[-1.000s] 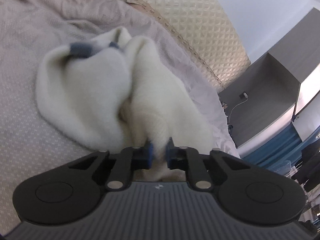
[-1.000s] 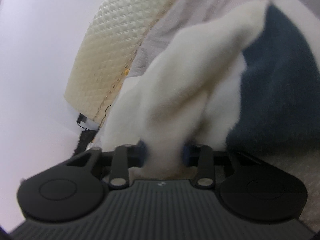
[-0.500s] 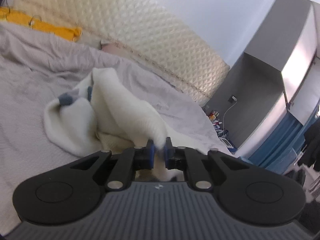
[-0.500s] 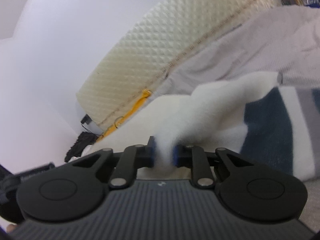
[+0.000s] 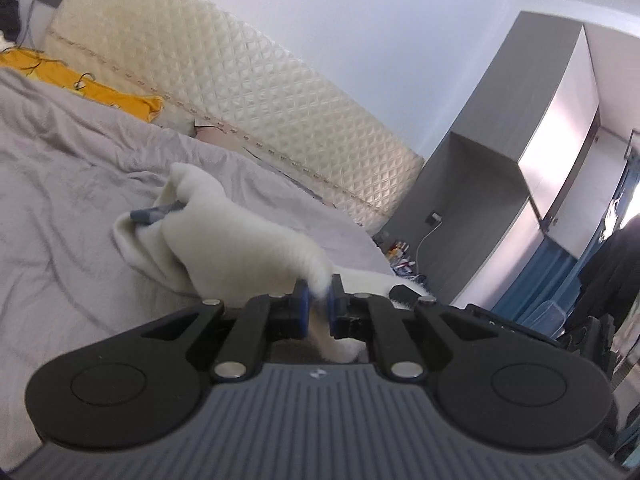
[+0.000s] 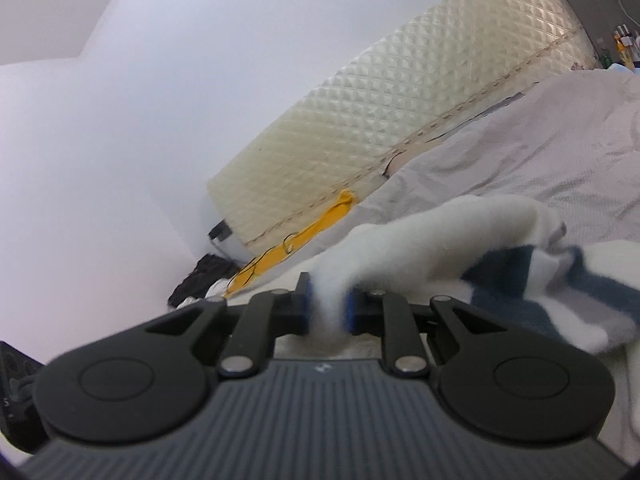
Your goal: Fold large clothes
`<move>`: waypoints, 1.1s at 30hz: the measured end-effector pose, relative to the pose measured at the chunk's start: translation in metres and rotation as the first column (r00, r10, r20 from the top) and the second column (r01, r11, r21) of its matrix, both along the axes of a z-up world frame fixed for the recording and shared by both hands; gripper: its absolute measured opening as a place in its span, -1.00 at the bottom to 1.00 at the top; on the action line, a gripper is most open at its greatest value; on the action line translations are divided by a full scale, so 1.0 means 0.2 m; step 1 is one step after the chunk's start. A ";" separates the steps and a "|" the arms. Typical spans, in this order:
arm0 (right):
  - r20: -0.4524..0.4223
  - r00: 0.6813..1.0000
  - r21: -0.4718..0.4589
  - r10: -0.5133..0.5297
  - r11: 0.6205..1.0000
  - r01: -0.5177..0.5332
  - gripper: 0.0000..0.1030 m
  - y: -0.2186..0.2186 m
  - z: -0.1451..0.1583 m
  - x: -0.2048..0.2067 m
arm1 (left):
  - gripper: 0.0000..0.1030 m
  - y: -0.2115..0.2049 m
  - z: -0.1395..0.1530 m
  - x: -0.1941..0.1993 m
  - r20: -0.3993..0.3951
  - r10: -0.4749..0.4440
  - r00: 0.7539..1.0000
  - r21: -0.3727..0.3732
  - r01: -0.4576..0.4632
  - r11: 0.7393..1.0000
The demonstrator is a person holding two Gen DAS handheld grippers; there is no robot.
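Left wrist view
- Left hand-held gripper (image 5: 318,300): jaws nearly closed, the blue pads pinching a white edge of the fleece garment (image 5: 240,248).
- Garment: it rises from the pads and drapes away over the grey bedsheet (image 5: 60,200); its far end lies bunched on the bed, with a small dark blue patch showing in the folds.
- Bed: the sheet is rumpled; a cream quilted headboard (image 5: 240,92) runs behind it, and a yellow cloth (image 5: 100,92) lies along its foot.
- Room: a grey wardrobe (image 5: 500,184) stands at the right, with small items and a white cable on a low surface beside it.

Right wrist view
- Right hand-held gripper (image 6: 326,308): its jaws have just closed further and now sit narrow, the pads pressed on a thick white fold of the same garment (image 6: 440,232).
- Garment: it stretches right from the pads, lifted above the bedsheet (image 6: 540,152); navy and grey stripes show on the part hanging at the right.
- Background: the headboard (image 6: 380,128) slants across, the yellow cloth (image 6: 312,228) lies below it, and a dark bundle (image 6: 200,276) sits by the white wall.
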State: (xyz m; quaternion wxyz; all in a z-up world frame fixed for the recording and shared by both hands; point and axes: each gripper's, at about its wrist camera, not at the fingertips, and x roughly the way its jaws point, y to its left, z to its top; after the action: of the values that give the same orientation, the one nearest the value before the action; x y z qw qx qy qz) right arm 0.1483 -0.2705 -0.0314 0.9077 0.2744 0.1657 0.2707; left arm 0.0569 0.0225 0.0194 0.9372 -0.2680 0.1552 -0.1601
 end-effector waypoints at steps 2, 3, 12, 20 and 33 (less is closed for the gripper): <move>-0.013 1.000 -0.035 0.015 0.999 -0.016 -0.62 0.01 0.01 -0.10 | -0.80 0.00 -0.01 -0.12 -0.010 -0.002 1.000 -0.005 0.002 1.000; -0.024 1.000 -0.050 0.020 0.999 -0.021 -0.62 0.01 0.01 -0.13 | -0.80 0.01 -0.02 -0.15 -0.014 -0.005 1.000 -0.002 0.005 1.000; -0.293 0.953 -0.108 0.075 0.988 -0.111 -0.62 0.11 -0.28 -0.04 | -0.79 0.02 -0.27 -0.12 -0.260 0.056 0.964 0.035 -0.048 0.998; -0.456 0.877 -0.046 0.151 0.980 -0.192 -0.59 0.22 -0.52 0.16 | -0.79 0.10 -0.47 0.16 -0.392 0.106 0.914 -0.008 -0.118 0.993; -0.431 0.889 0.151 0.153 0.984 -0.096 -0.09 0.06 -0.47 0.13 | -0.46 0.29 -0.48 0.31 -0.409 0.025 0.912 -0.229 -0.130 0.965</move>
State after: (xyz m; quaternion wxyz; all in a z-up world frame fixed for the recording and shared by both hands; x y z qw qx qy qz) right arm 0.1749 -0.2582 -0.1259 0.8083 0.3738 0.3669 0.2689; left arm 0.1181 0.0814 -0.0764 0.8492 -0.4177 0.3124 -0.0823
